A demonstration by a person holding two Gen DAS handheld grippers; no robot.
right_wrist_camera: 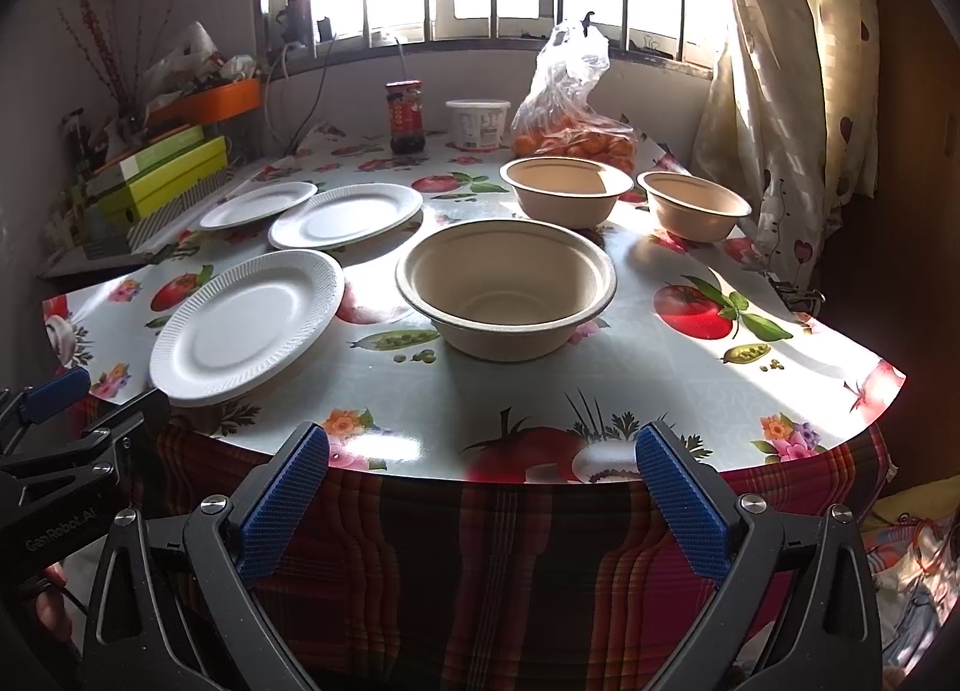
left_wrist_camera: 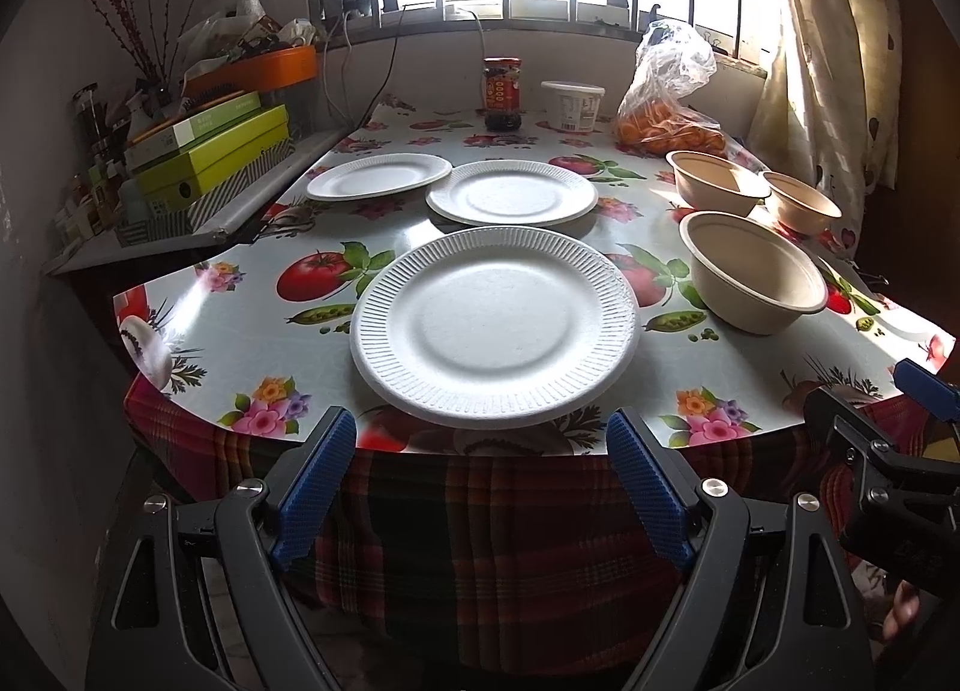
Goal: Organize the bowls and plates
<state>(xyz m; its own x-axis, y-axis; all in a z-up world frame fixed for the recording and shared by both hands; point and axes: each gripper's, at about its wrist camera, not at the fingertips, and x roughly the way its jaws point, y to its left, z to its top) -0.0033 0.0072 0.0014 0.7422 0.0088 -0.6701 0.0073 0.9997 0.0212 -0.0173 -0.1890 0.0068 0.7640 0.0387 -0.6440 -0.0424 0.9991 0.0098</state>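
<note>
From the left wrist camera: the left gripper [left_wrist_camera: 483, 475] hangs just off the near edge of the table [left_wrist_camera: 252, 325], its blue-padded jaws spread wide and empty. Straight ahead, the nearest plate [left_wrist_camera: 495, 331], a white disposable one with a ribbed rim, overhangs the table edge slightly. Two more white plates lie further back: the middle plate [left_wrist_camera: 512, 193] and the far plate [left_wrist_camera: 378, 176], whose rims seem to overlap or touch. To the right stand three tan paper bowls: the nearest bowl [left_wrist_camera: 759, 271], the rear bowl [left_wrist_camera: 717, 181] and the right bowl [left_wrist_camera: 801, 208]. The right gripper [left_wrist_camera: 924, 391] shows at the right margin.

Nothing is stacked yet, so the task appears to be at its start. A likely first move is to pinch the near plate's overhanging rim; the thin rim calls for a level, shallow approach.

From the right wrist camera: the right gripper [right_wrist_camera: 480, 487] also waits off the table edge, jaws wide, holding nothing. The nearest bowl [right_wrist_camera: 506, 286] sits upright and empty directly ahead, with the other two bowls [right_wrist_camera: 567, 190] [right_wrist_camera: 693, 205] behind it, well apart. The plates lie to the left, all looking clean and light. The left gripper [right_wrist_camera: 54, 385] shows at the left margin.
</note>
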